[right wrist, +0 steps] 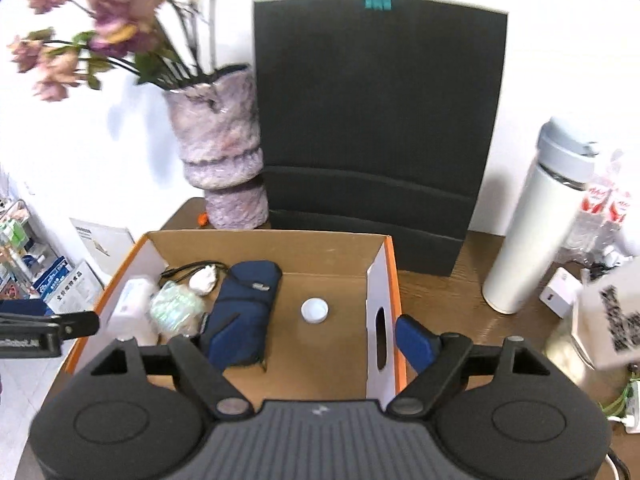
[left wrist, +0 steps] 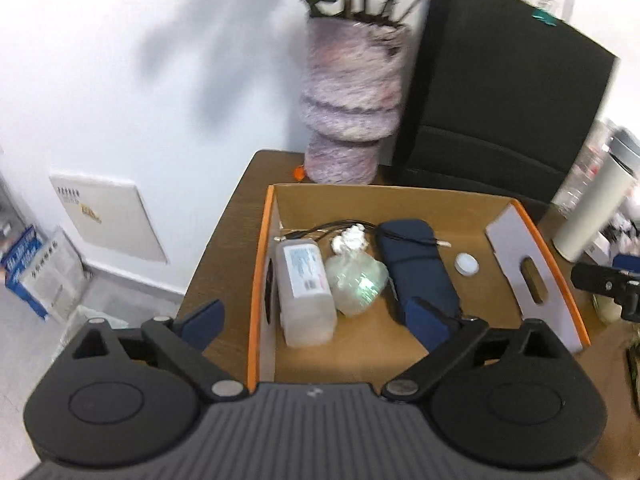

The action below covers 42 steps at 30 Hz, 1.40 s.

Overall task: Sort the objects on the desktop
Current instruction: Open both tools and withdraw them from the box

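While both my grippers, left (left wrist: 316, 316) and right (right wrist: 316, 340), hang spread wide and empty over the cardboard box (left wrist: 260, 280), the navy pouch (left wrist: 416, 268), bottle (left wrist: 306, 288) and white cap (left wrist: 466, 264) lie inside; the pouch's near end hides behind my fingers, flowers (right wrist: 100, 40) blurred.

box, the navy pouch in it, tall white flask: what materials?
Box: corrugated cardboard, matte brown inside, orange rim, die-cut handle slot. Navy pouch: soft woven fabric, seams and small label visible. White flask: smooth satin body, likely coated metal; grey lid looks plastic.
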Tool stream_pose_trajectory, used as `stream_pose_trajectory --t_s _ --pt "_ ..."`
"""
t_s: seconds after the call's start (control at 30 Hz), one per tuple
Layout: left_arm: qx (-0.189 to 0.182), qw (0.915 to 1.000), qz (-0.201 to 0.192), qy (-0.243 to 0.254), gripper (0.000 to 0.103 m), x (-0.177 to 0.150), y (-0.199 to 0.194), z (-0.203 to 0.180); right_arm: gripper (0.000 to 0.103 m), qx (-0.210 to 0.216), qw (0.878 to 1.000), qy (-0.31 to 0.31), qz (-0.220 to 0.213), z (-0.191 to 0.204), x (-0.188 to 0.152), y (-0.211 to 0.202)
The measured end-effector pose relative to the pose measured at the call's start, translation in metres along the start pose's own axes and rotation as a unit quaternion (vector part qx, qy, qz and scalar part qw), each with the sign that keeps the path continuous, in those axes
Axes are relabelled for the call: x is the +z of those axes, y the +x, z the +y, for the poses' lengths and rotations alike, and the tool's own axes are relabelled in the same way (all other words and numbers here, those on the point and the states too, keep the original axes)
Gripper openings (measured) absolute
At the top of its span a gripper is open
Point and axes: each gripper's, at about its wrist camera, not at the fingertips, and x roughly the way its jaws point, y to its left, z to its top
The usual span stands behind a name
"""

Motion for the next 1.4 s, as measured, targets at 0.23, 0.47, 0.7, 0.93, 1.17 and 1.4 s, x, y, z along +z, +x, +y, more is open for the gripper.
stream_pose_trajectory --t_s 0.23,0.47,0.7,0.93,1.17,1.4 --pt "0.001 0.9984 -0.053 -0.018 0.102 -0.041 -0.045 -0.013 0.085 -0.008 0.999 -0.029 -0.043 0.015 -0.048 -0.05" --pt "-0.021 0.9893 -0.142 -0.026 0.103 -0.112 -0.095 -0.022 0.086 0.02 0.996 -0.009 -0.088 0.023 -0.12 -0.088" --pt "-0.014 0.9843 -0.175 -0.014 0.103 -0.189 -0.118 -0.023 0.091 0.038 0.99 0.01 -0.136 0.027 -0.199 -0.122" --pt "-0.01 0.988 -0.152 -0.024 0.103 -0.262 -0.118 -0.02 0.091 0.013 0.992 -0.022 -0.125 0.031 -0.269 -0.126" --pt "-0.005 0.9926 -0.12 -0.016 0.103 -0.313 -0.116 -0.021 0.092 0.002 0.995 -0.015 -0.1 0.034 -0.325 -0.128" --pt "-0.005 0.9911 -0.132 -0.013 0.103 -0.338 -0.13 -0.022 0.092 -0.017 0.989 -0.044 -0.141 0.042 -0.35 -0.152"
